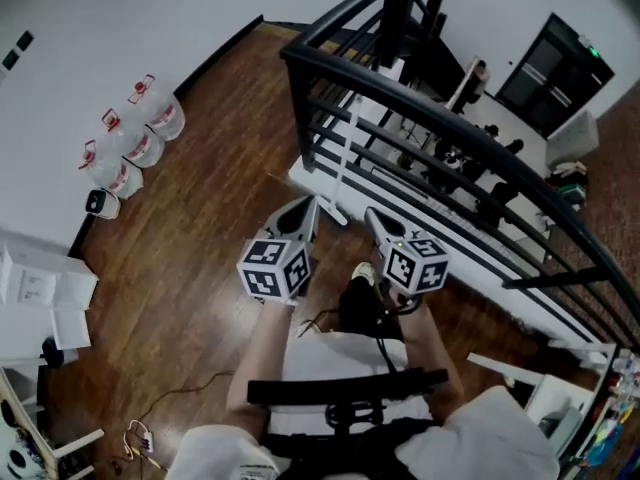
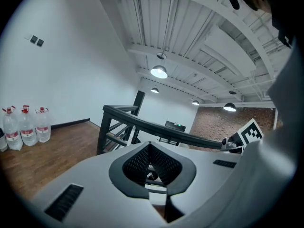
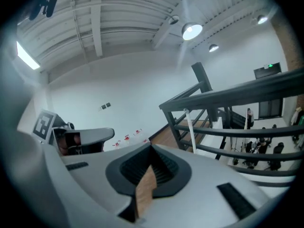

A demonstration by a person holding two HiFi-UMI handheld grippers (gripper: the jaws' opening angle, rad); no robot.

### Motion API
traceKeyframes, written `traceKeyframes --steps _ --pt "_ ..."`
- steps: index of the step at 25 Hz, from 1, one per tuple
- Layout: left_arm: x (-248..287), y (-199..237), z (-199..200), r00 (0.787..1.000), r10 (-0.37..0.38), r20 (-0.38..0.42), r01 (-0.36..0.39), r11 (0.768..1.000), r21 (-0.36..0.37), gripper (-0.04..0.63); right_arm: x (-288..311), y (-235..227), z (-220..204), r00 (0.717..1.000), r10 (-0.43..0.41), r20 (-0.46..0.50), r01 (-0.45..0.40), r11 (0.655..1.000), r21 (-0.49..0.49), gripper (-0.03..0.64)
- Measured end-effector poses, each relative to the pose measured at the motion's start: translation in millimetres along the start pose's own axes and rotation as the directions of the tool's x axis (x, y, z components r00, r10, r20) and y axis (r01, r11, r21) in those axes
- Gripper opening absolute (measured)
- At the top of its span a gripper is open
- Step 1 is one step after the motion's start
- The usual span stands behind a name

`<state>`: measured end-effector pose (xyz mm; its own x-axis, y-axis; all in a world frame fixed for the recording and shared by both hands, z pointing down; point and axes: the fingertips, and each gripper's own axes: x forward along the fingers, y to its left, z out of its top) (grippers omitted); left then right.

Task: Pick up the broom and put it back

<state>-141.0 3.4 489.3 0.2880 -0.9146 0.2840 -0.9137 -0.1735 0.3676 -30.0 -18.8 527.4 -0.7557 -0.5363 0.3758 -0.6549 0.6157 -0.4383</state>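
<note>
A thin white stick (image 1: 347, 158), seemingly the broom's handle, leans upright against the black railing (image 1: 450, 133); its lower end rests on the wood floor just ahead of my grippers. The right gripper view shows it against the rails (image 3: 190, 129). I cannot make out a broom head. My left gripper (image 1: 306, 208) is shut and empty, its tip (image 2: 151, 144) pointing at the railing's corner post. To its right, my right gripper (image 1: 372, 218) also has its tips together (image 3: 151, 146), nothing between them. Neither gripper touches the stick.
Several water jugs (image 1: 130, 148) stand by the white wall at left, also in the left gripper view (image 2: 23, 127). White boxes (image 1: 35, 283) sit at the lower left, and cables (image 1: 140, 433) lie on the floor. Beyond the railing the floor drops to a lower level.
</note>
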Motion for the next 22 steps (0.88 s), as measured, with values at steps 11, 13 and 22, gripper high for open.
traceKeyframes --steps 11,13,22 --pt "-50.0 -74.9 -36.7 0.998 -0.062 -0.001 0.062 0.998 -0.021 0.0 -86.8 15.0 -40.8 1.0 -0.024 -0.008 0.023 0.999 -0.022 0.017" --pt "-48.8 -82.4 -36.3 0.999 -0.044 0.008 0.044 0.999 -0.03 0.0 -95.9 15.2 -35.5 1.0 -0.001 -0.005 0.001 0.999 -0.035 0.017" --pt "-26.1 -125.2 -37.0 0.999 -0.021 0.027 0.022 0.999 -0.03 0.0 -133.2 -23.4 -9.9 0.999 0.016 0.031 -0.015 0.999 -0.048 0.015"
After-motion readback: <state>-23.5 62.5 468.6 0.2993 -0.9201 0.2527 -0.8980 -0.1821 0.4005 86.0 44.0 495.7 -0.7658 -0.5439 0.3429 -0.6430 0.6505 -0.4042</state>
